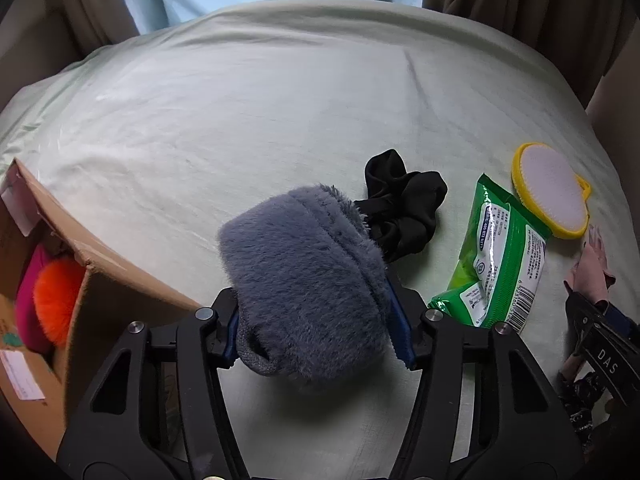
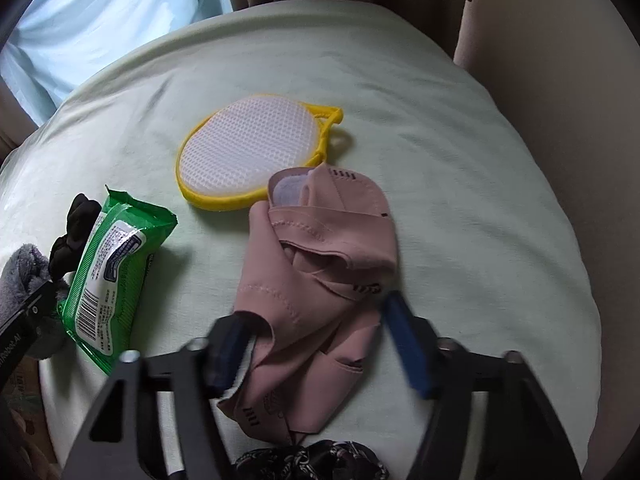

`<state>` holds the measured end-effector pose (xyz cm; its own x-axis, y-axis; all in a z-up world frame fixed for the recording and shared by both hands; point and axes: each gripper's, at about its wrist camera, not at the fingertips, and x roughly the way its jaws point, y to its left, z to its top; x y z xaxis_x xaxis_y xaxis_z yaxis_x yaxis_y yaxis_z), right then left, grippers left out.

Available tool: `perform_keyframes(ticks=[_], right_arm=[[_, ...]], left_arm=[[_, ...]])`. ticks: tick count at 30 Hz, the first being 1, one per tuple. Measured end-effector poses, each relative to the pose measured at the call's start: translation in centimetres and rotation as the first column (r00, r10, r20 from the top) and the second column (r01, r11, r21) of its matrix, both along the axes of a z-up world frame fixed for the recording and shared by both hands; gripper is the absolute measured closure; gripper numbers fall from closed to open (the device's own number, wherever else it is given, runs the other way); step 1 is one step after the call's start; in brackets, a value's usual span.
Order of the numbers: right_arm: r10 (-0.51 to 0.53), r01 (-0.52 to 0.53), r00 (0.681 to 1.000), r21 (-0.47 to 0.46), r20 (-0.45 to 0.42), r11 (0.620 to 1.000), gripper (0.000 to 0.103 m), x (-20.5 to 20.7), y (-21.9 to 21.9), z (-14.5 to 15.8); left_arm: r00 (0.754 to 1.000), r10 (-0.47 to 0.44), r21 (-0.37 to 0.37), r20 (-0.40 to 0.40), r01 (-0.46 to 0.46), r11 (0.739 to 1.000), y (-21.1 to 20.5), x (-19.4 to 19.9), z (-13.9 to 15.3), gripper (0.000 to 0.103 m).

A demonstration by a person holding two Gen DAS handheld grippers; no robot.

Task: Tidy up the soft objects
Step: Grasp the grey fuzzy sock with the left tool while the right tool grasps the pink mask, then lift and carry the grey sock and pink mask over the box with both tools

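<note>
A grey plush pouch [image 1: 304, 280] lies on the pale green sheet [image 1: 280, 120] with my left gripper [image 1: 316, 328] shut on it, both blue pads pressed into its fur. A folded pink cloth mask [image 2: 320, 248] lies between the fingers of my right gripper [image 2: 320, 344]. The left pad [image 2: 230, 350] touches the cloth, while the right pad [image 2: 408, 344] stands a little clear of its edge. The gripper's frame is blurred. The pink cloth [image 1: 592, 268] also shows at the far right of the left wrist view.
An open cardboard box [image 1: 104, 276] at the left holds an orange pompom [image 1: 56, 300] and something magenta. A black scrunchie [image 1: 404, 208], a green wipes pack [image 2: 112, 264] and a yellow-rimmed scrub pad [image 2: 248, 152] lie on the sheet. A dark patterned scrunchie [image 2: 320, 460] sits below the mask.
</note>
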<state>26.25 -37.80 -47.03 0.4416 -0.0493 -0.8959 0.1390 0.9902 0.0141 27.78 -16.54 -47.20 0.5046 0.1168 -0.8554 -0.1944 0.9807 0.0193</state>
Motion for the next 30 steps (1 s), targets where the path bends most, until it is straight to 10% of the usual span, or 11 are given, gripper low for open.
perform_keyframes(ticks=[7, 14, 30], right_arm=[[-0.005, 0.005, 1.000, 0.024, 0.006, 1.000, 0.079, -0.4, -0.7, 0.8], [-0.014, 0.012, 0.998, 0.035, 0.059, 0.999, 0.082, -0.7, -0.3, 4.0], [0.039, -0.047, 0.974, 0.034, 0.222, 0.998, 0.082, -5.7, 4.8, 20.6]], left_arm=[[1.000, -0.008, -0.024, 0.010, 0.008, 1.000, -0.1, -0.4, 1.0, 0.058], [0.999, -0.022, -0.038, 0.048, 0.023, 0.999, -0.5, -1.5, 4.0, 0.058], [0.981, -0.092, -0.096, 0.173, 0.109, 0.989, 1.5, -6.3, 19.2, 0.058]])
